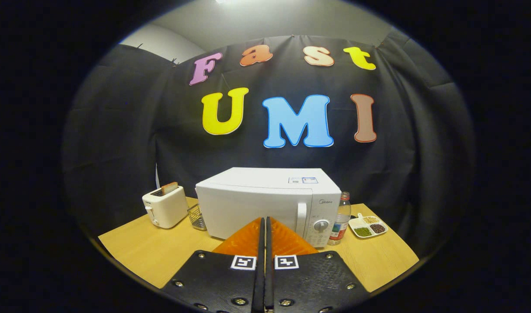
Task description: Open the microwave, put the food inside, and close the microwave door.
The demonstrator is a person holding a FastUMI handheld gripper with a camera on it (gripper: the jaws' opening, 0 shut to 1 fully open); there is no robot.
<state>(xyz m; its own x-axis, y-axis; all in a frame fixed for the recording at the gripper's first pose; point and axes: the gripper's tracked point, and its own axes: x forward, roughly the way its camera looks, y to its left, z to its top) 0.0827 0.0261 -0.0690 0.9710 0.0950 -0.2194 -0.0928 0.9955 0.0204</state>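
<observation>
The first step has not been started: the microwave (265, 202) is seen with its door (252, 213) shut, in the middle of the surface (139, 252). The tongs (264, 234) are pressed together, with nothing held, and are pointed at the door from a little way back. Next, the handle (301, 217) likely must be reached and pulled. A small dish of food (368, 226) is placed beside a bottle (341, 217). A toaster (164, 206) and a wire rack (197, 217) are set on the other side. A black cloth (117, 143) is hung behind.
</observation>
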